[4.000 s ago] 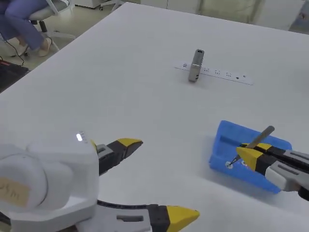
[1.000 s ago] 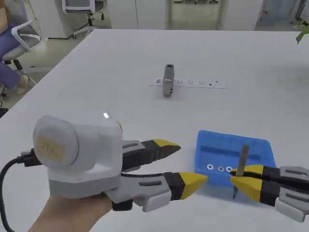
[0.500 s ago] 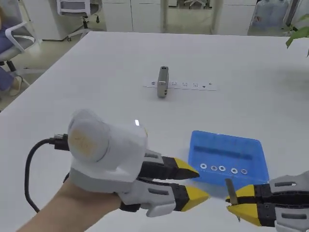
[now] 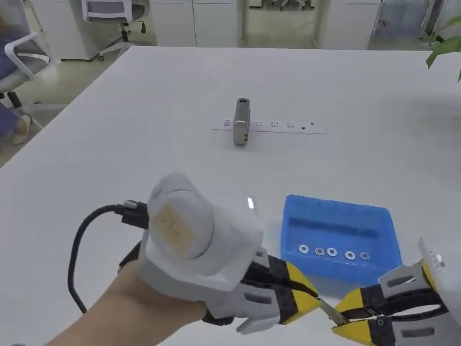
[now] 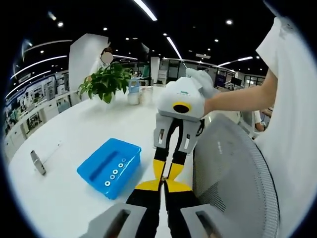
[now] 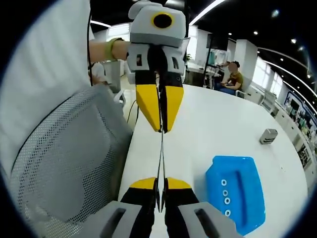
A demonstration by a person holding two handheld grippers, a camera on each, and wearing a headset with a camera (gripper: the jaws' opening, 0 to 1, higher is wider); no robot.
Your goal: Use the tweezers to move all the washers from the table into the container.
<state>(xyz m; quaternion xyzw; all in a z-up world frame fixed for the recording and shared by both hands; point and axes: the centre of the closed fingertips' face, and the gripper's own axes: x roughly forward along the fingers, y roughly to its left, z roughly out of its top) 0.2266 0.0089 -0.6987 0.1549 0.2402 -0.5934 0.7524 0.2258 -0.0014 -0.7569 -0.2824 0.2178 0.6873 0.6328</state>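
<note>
Blue plastic tray (image 4: 338, 216) w/ flat metal washers (image 4: 331, 251).

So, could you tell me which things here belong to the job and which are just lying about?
Job: tweezers, blue container, washers.
Lying about: grey block, white strip, plant, office chair.

the left gripper (image 4: 311, 297) has a bulky rounded white housing (image 4: 209, 249) with a pale yellowish label (image 4: 171, 225) on its back, a black cable (image 4: 90, 231) plugged in at the rear, a small white light (image 4: 250, 204), and black jaws capped in yellow. the right gripper (image 4: 340, 321) has a grey-white body with the same yellow-tipped black jaws. the person wears a white short sleeve (image 5: 282, 54) and a yellow-green wristband (image 6: 113, 48).
</note>
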